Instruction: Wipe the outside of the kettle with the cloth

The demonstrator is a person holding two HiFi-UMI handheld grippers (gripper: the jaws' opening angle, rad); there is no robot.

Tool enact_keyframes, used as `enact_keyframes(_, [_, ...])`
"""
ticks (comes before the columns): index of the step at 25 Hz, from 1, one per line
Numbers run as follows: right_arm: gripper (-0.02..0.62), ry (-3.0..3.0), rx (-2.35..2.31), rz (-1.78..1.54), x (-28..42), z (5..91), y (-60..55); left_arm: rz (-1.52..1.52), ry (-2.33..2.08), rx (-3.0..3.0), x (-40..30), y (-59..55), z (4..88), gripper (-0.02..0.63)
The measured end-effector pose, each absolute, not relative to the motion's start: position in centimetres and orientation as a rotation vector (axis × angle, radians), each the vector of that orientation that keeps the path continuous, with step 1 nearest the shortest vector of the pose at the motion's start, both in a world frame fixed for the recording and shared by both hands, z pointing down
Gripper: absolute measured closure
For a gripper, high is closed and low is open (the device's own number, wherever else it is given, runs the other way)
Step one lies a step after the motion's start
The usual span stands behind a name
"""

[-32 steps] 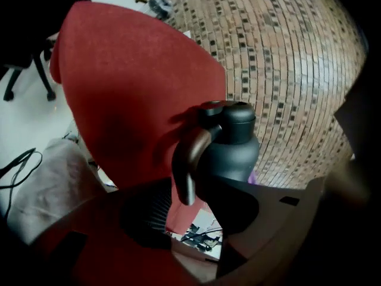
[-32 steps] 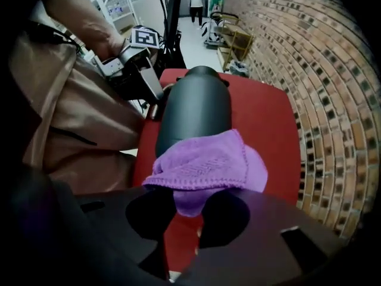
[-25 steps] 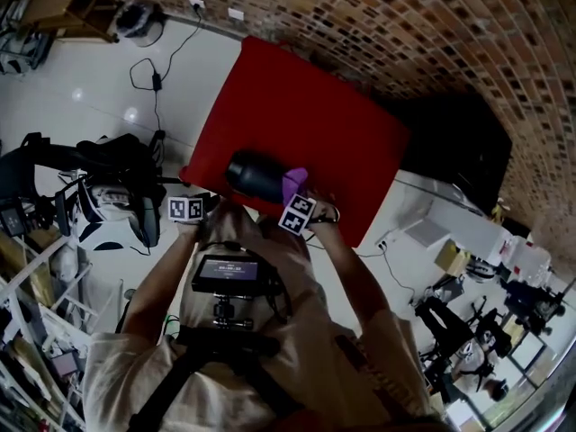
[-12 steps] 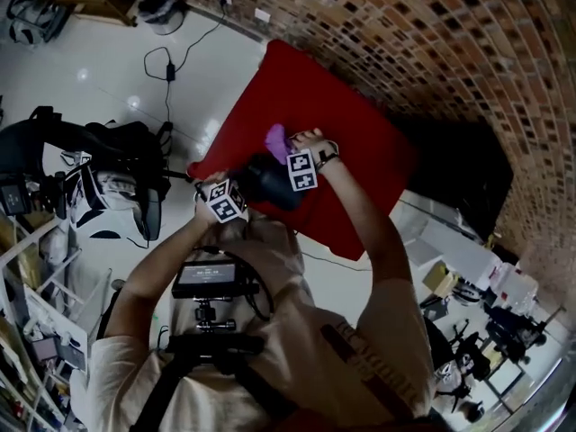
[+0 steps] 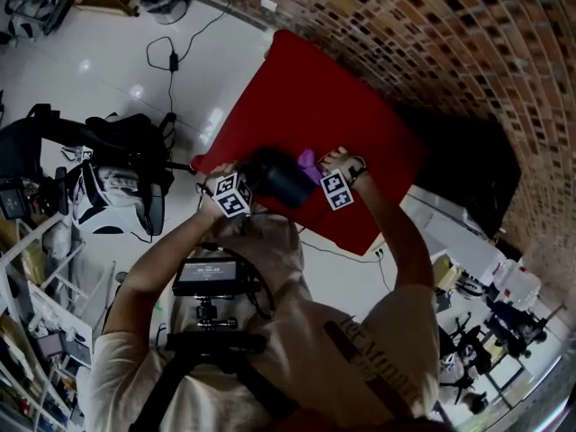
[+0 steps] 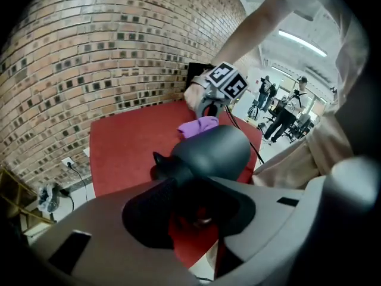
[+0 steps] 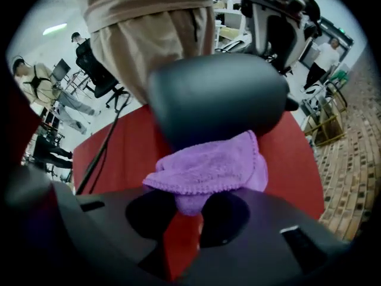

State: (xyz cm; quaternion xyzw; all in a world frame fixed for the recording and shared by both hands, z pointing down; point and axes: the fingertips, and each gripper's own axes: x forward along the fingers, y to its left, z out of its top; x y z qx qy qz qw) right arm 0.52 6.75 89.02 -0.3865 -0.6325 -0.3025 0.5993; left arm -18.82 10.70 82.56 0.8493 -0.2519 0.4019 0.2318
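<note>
Left gripper (image 6: 193, 212), its jaws just closing, clamps the dark kettle (image 6: 215, 151) at its handle end. The kettle is over the red mat (image 6: 128, 142), its body running away toward 1 o'clock and its spout (image 6: 158, 158) at 9. Right gripper (image 7: 190, 210), pointing down, pinches the purple cloth (image 7: 208, 168) against the kettle's side.

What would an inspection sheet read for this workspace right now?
Surface: red tabletop, set against a brick wall.
Job's things: dark kettle near the tabletop's front edge; purple cloth pressed against its body.
Clutter: nothing seen on the tabletop.
Grippers: left gripper has just been closing, and its jaws grip the kettle; right gripper is shut on the cloth.
Cables: black cable with an adapter on the white floor; second cable runs off the tabletop's edge.
Surroundings: people and office chairs in the background.
</note>
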Motion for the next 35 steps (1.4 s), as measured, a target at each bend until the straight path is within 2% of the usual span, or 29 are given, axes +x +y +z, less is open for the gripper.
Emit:
enact_keyframes(3, [0.488,-1.497,-0.739,-0.588,3.2,87.2,6.7,1.084,-0.701,2.328,-18.9,10.6,82.5,0.472])
enact_keyframes(7, [0.488,-1.659,-0.317,-0.549,-3.6,81.7,0.7,1.076,-0.716,2.316,-19.0,10.5,82.7,0.472])
enact_keyframes(11, [0.488,-1.609,-0.484,-0.76,-12.2,82.0,2.5,1.054,-0.763,2.299,-19.3,9.9,82.2,0.472])
enact_keyframes(14, [0.489,-1.455,-0.633,-0.891,-13.6,84.4,3.9,1.033,-0.783,2.283,-19.0,9.7,82.0,0.483])
enact_keyframes(17, [0.489,-1.389,-0.677,-0.897,-10.7,84.1,4.6,1.016,-0.803,2.269,-19.0,9.6,82.2,0.505])
enact_keyframes(21, [0.489,-1.25,-0.733,-0.899,-2.1,85.4,7.3,1.0,-0.81,2.268,-19.5,9.2,82.1,0.532])
enact_keyframes(26, [0.488,-1.229,-0.637,-0.606,6.1,85.2,10.5,0.986,-0.802,2.261,-19.2,9.4,82.0,0.532])
enact_keyframes(28, [0.488,-1.311,-0.426,-0.511,4.7,82.9,8.4,0.974,-0.801,2.263,-19.3,9.3,82.2,0.531])
enact_keyframes(31, [0.488,-1.406,-0.192,-0.528,-1.1,78.6,4.8,0.899,-0.828,2.22,-19.7,9.2,82.9,0.532])
enact_keyframes(35, [0.488,-1.379,-0.267,-0.691,-9.3,78.9,5.1,0.873,-0.841,2.219,-19.8,9.3,82.7,0.532])
